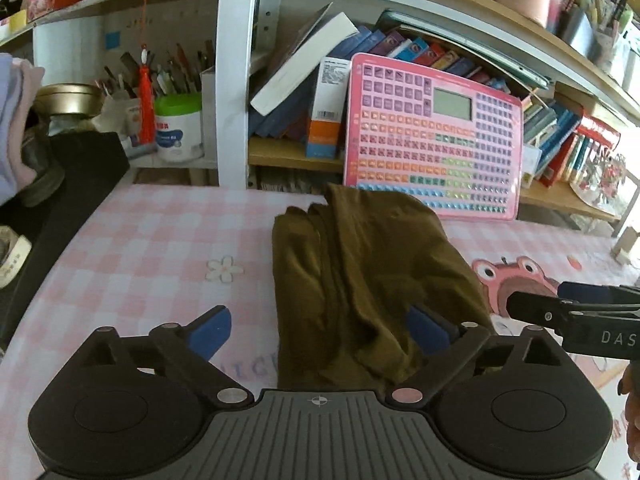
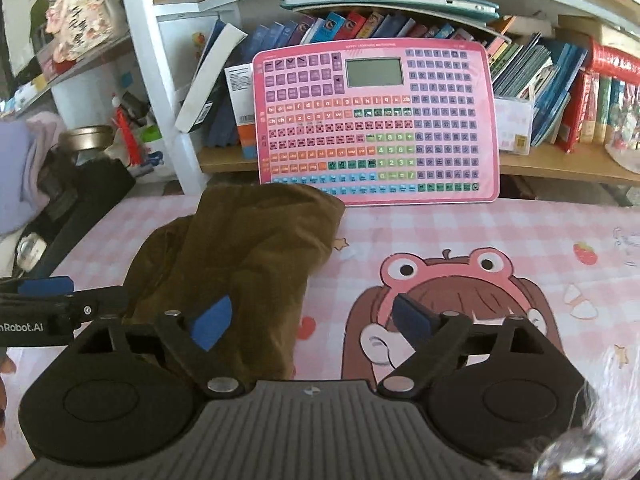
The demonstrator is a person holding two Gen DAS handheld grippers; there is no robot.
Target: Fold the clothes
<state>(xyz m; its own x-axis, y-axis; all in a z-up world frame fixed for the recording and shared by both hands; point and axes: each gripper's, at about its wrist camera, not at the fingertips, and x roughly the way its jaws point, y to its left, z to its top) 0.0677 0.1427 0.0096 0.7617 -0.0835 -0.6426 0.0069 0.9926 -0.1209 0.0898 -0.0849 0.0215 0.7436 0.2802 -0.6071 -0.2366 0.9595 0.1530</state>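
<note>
An olive-brown garment [image 1: 360, 280] lies folded into a long narrow bundle on the pink checked tablecloth [image 1: 140, 240]; it also shows in the right wrist view [image 2: 240, 264]. My left gripper [image 1: 320, 330] is open and empty, its jaws standing on either side of the garment's near end. My right gripper [image 2: 312, 320] is open and empty, its left finger [image 2: 212, 322] over the garment's near right edge. The right gripper's fingers [image 1: 560, 308] enter the left wrist view from the right; the left gripper's fingers [image 2: 60, 300] enter the right wrist view from the left.
A pink toy keyboard tablet [image 2: 376, 120] leans against the bookshelf [image 2: 560, 168] behind the garment. A black object [image 1: 80, 184] and a pile of pale clothes [image 1: 16, 128] sit at the left. Pen pots and jars [image 1: 176, 120] stand at the back left.
</note>
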